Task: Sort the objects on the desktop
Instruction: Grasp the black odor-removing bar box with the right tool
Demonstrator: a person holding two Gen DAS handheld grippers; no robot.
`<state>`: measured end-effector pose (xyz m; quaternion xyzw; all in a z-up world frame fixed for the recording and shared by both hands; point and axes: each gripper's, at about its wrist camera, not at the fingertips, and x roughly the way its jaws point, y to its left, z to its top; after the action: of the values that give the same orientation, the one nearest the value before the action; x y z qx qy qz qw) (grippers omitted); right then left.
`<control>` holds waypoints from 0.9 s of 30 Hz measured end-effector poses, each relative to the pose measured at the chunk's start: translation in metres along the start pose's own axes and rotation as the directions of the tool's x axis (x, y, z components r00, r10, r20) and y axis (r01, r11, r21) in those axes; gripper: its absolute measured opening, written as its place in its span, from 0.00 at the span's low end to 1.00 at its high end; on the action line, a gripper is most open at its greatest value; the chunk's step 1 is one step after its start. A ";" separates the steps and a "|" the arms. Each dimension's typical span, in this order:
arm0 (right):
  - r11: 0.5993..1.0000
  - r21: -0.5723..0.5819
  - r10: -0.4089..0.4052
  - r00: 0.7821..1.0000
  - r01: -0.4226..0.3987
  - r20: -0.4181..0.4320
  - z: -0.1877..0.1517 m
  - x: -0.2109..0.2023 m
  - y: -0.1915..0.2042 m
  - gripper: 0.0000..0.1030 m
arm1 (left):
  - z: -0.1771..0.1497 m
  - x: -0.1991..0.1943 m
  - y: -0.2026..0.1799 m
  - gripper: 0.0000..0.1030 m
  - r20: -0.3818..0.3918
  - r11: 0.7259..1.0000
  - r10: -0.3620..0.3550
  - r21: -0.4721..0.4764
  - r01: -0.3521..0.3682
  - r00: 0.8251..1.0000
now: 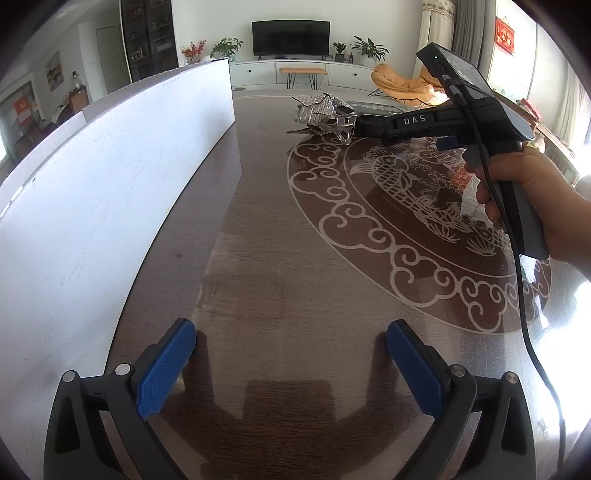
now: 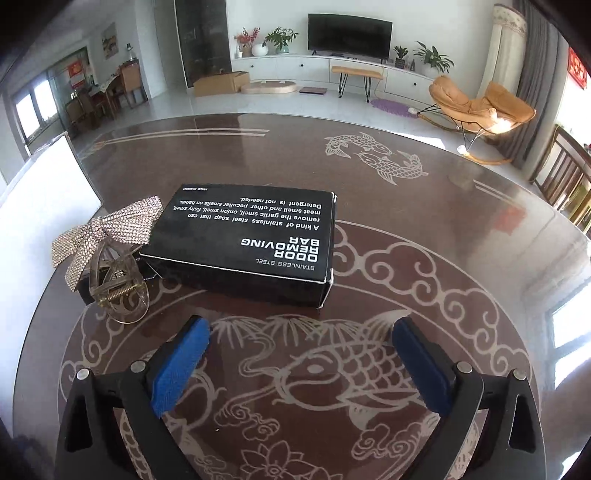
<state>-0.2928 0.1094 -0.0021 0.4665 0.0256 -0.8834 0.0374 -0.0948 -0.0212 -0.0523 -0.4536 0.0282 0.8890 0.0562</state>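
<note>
Our right gripper (image 2: 301, 363) was wide open with nothing in it, and the black box (image 2: 245, 236) lay just ahead in the middle of the frame, its long side running left to right. The hair clip (image 2: 110, 254) touched the box's left end. Our left gripper (image 1: 290, 369) was open too, far from both.

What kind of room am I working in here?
Most likely a home living room: a television on a low white cabinet, an orange rocking lounge chair, potted plants, and the patterned round table you're sorting on.
</note>
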 end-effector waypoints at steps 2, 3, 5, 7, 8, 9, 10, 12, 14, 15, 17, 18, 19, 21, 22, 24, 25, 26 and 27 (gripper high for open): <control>1.000 -0.008 0.004 1.000 -0.004 -0.012 0.006 0.001 0.001 0.97 | 0.000 0.000 0.000 1.00 0.000 1.000 0.000 0.000 0.000 1.000; 1.000 -0.014 0.008 1.000 -0.008 -0.013 0.010 0.001 0.003 0.97 | 0.000 0.000 0.000 1.00 0.000 1.000 0.000 0.000 0.000 1.000; 0.999 -0.029 0.016 0.999 -0.017 -0.031 0.018 0.006 0.008 0.97 | 0.000 0.000 0.000 1.00 0.000 1.000 0.000 0.000 0.000 1.000; 0.998 -0.063 0.014 0.998 -0.018 -0.062 0.025 0.013 0.017 0.99 | 0.000 0.000 0.000 1.00 0.000 1.000 0.000 0.000 0.000 1.000; 0.997 -0.078 0.022 0.998 -0.027 -0.067 0.028 0.015 0.020 0.99 | 0.000 0.000 0.000 1.00 0.000 1.000 0.000 0.000 0.000 1.000; 0.995 -0.094 0.023 0.997 -0.030 -0.071 0.031 0.017 0.024 0.99 | 0.000 0.000 0.000 1.00 0.000 1.000 0.000 0.000 0.000 1.000; 0.994 -0.109 0.023 0.997 -0.031 -0.075 0.032 0.018 0.027 0.99 | 0.000 0.000 0.000 1.00 0.000 1.000 0.000 -0.001 0.000 1.000; 0.991 -0.128 0.033 0.996 -0.044 -0.086 0.033 0.018 0.033 0.99 | 0.000 -0.001 0.000 1.00 0.000 1.000 0.000 0.000 0.000 1.000; 0.991 -0.111 0.069 0.994 -0.079 -0.089 0.031 0.014 0.032 0.99 | 0.000 -0.001 0.000 1.00 0.000 1.000 0.000 -0.001 0.000 1.000; 0.989 -0.094 0.108 0.990 -0.117 -0.088 0.030 0.011 0.029 0.99 | 0.000 -0.001 0.000 1.00 0.000 1.000 0.000 -0.001 0.000 1.000; 0.980 -0.071 0.182 0.980 -0.188 -0.082 0.026 0.004 0.020 0.99 | 0.000 -0.001 0.000 1.00 0.000 1.000 0.000 -0.001 0.000 1.000; 0.977 -0.074 0.196 0.977 -0.202 -0.078 0.024 0.001 0.017 0.99 | 0.000 -0.001 0.000 1.00 0.000 1.000 0.000 -0.001 0.000 1.000; 0.977 -0.092 0.188 0.980 -0.194 -0.071 0.022 -0.003 0.014 0.99 | 0.000 -0.001 0.000 1.00 0.000 1.000 0.000 -0.001 0.000 1.000; 0.977 -0.161 0.132 0.990 -0.139 -0.049 0.024 -0.010 0.010 0.99 | 0.000 -0.001 0.000 1.00 0.000 1.000 0.000 -0.001 0.000 1.000; 0.973 -0.203 0.108 0.993 -0.114 -0.040 0.024 -0.013 0.012 0.99 | 0.000 -0.001 0.000 1.00 0.000 1.000 0.000 -0.001 0.000 1.000; 0.958 -0.279 0.063 0.998 -0.069 -0.030 0.027 -0.016 0.017 0.99 | 0.000 -0.001 0.000 1.00 0.000 1.000 0.000 -0.001 0.000 1.000; 0.950 -0.308 0.040 0.999 -0.046 -0.026 0.029 -0.016 0.021 0.99 | 0.000 -0.001 0.000 1.00 0.000 1.000 0.000 -0.001 0.000 1.000; 0.943 -0.331 0.022 0.999 -0.029 -0.025 0.032 -0.015 0.026 0.99 | 0.000 -0.001 0.000 1.00 0.000 1.000 0.000 -0.001 0.000 1.000; 0.937 -0.350 0.006 1.000 -0.015 -0.027 0.036 -0.012 0.030 0.99 | 0.000 -0.001 0.000 1.00 0.000 1.000 0.000 -0.001 0.000 1.000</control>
<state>-0.3126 0.0773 0.0276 0.4639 0.1802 -0.8584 0.1239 -0.0939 -0.0213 -0.0516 -0.4538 0.0278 0.8889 0.0558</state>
